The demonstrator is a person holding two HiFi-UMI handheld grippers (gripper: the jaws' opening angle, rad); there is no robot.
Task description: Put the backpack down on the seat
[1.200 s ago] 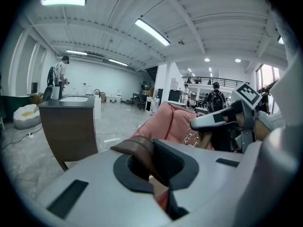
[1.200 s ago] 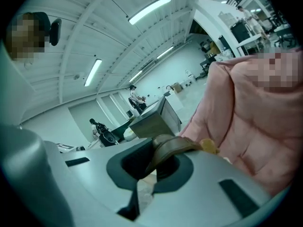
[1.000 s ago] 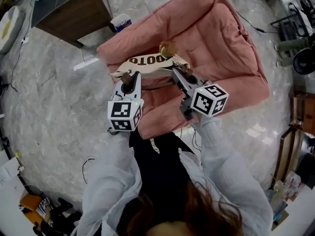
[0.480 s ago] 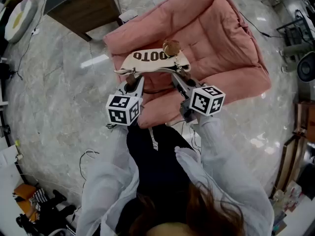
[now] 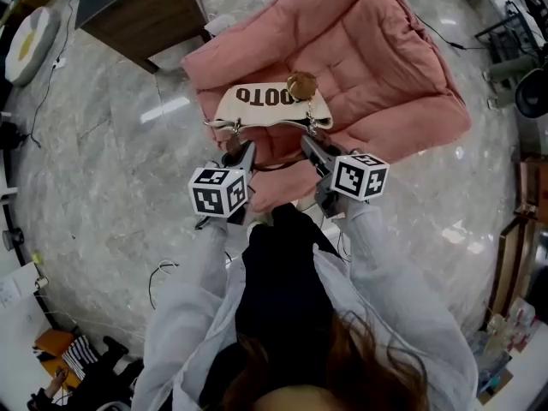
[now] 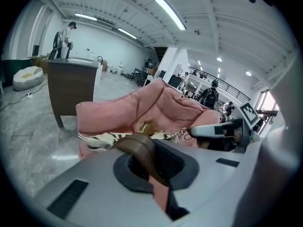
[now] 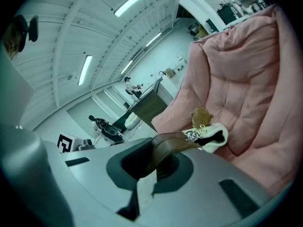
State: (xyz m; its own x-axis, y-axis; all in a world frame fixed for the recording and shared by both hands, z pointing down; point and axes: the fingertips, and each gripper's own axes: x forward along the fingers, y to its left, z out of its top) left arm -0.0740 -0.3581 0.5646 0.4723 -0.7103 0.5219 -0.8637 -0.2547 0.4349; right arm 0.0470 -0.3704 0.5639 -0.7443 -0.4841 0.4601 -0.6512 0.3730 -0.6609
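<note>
Backpack [image 5: 267,110], cream: hung over the front cushion of the seat [image 5: 402,75], further in and lower than a second before; contact uncertain. Left gripper [image 5: 247,151] and right gripper [image 5: 308,143]: each clenched on a brown strap [image 6: 142,148]. Lowering nearly done, release outstanding.

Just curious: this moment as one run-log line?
left tool, right tool: shut on brown straps | cream canvas backpack: over pink cushioned seat

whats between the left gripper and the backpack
A brown strap, pinched in the left gripper, runs to the cream backpack; clearest in the left gripper view.
</note>
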